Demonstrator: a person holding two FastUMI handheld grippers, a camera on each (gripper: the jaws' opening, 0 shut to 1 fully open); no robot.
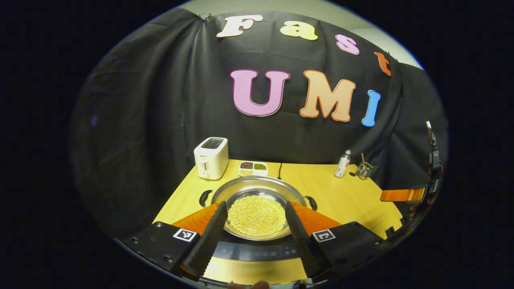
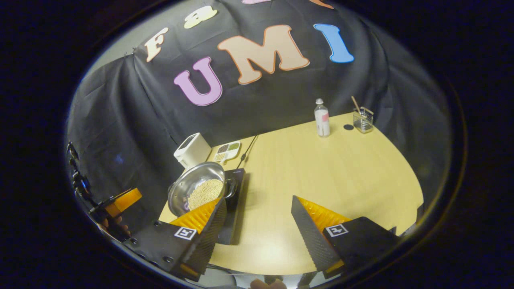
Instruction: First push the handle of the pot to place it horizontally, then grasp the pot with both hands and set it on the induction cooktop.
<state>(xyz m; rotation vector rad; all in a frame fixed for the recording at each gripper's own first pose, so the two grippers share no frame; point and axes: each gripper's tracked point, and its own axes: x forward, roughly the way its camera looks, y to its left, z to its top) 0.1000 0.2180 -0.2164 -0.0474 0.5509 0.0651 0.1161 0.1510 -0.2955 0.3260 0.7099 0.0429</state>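
A steel pot [image 1: 257,185] holding yellow grains [image 1: 257,216] rests on the black induction cooktop [image 1: 253,252]. Its two black handles [image 1: 204,197] point left and right. My left gripper [image 1: 255,205] is open in front of the pot, a finger on each side of it, touching nothing. In the right gripper view the pot [image 2: 192,174] sits on the cooktop [image 2: 233,224] at the left. My right gripper [image 2: 259,200] is open over bare table with nothing between its fingers. The left gripper [image 2: 116,204] appears at the far left there, and the right gripper [image 1: 405,194] at the far right of the left gripper view.
Behind the pot stand a white toaster [image 1: 211,157] and a divided dish of beans [image 1: 253,168]; a black cable [image 1: 279,170] runs to the cooktop. A bottle [image 2: 322,119] and a wire holder [image 2: 362,119] stand at the table's far right corner.
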